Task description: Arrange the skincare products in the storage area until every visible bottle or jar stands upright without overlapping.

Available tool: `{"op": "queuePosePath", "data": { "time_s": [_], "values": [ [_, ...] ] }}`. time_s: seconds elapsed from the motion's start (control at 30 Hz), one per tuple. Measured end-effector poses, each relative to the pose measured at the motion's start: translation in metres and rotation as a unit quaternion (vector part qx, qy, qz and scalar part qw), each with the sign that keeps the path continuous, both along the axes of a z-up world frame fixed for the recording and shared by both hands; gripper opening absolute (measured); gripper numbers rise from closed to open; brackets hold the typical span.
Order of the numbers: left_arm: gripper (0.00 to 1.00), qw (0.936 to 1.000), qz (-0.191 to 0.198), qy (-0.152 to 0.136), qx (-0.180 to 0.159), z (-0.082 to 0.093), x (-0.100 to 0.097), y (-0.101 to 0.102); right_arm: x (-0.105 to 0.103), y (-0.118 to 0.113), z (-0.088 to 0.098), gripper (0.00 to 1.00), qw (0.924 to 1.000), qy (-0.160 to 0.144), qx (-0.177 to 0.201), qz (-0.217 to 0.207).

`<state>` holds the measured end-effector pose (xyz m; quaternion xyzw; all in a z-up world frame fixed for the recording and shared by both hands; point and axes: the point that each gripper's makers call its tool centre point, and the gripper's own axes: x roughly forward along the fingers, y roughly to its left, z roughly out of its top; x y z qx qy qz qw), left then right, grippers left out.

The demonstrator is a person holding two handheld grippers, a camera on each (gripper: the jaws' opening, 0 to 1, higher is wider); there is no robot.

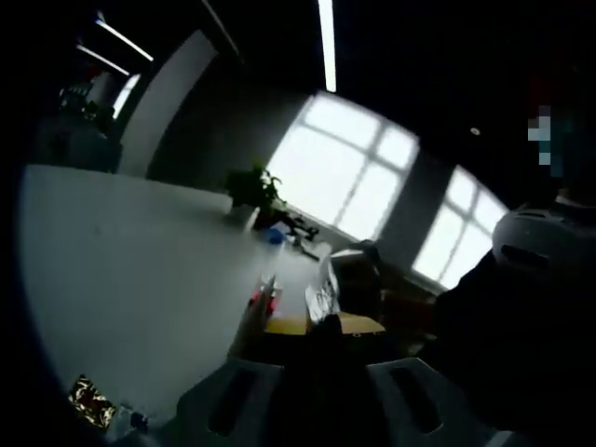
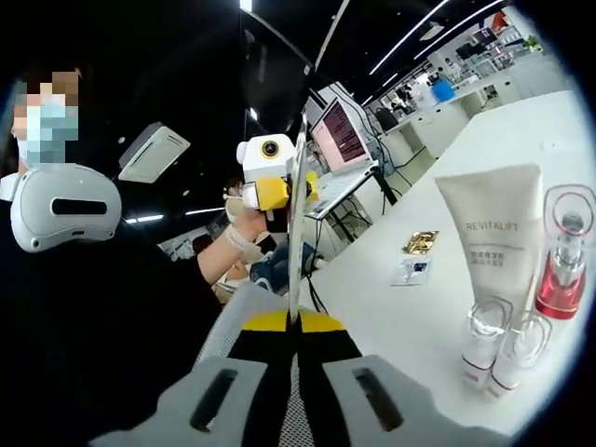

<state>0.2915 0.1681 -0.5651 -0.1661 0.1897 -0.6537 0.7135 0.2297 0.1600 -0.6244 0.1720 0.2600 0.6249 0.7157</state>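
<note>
At the right of the right gripper view a white REVITALIFT tube, a red-based pump bottle and two small clear bottles stand upright, close together, near the white table's lower-right edge; that much looks arranged. Two sachets lie flat mid-table, with open tabletop around them. The right gripper has its jaws pressed together, nothing between. In the left gripper view the left gripper is too dark to judge.
</note>
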Motion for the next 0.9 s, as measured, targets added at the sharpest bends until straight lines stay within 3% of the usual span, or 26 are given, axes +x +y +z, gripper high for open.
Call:
{"op": "queuePosePath", "data": {
  "time_s": [0.13,0.37,0.43,0.47,0.57,0.73,0.9],
  "values": [
    [0.03,0.9994,0.012,-0.02,0.024,-0.008,0.005,-0.004,0.002,0.0,-0.003,0.01,0.9998,-0.005,-0.019,-0.008],
    [0.0,0.9998,0.013,-0.004,0.013,-0.004,0.006,-0.004,0.008,-0.002,-0.006,0.01,0.9994,0.004,-0.018,-0.028],
    [0.0,1.0,0.004,0.003,0.004,0.0,0.003,-0.004,0.008,-0.002,-0.005,0.01,0.9995,0.004,-0.013,-0.029],
    [0.0,0.9995,-0.012,0.027,-0.008,0.004,-0.003,-0.004,0.009,-0.002,-0.005,0.01,0.9994,0.002,-0.013,-0.032],
    [0.0,0.9998,-0.008,0.012,-0.01,0.007,-0.003,-0.004,0.009,-0.001,-0.003,0.02,0.9994,0.0,-0.008,-0.034],
    [0.0,0.9995,-0.005,0.023,-0.022,0.01,0.001,-0.003,0.013,0.001,-0.006,0.05,0.9989,-0.006,-0.009,-0.045],
    [0.0,0.9978,0.003,0.035,-0.055,0.02,0.004,-0.001,0.009,0.007,-0.013,0.07,0.999,0.0,-0.017,-0.042]
  ]
}}
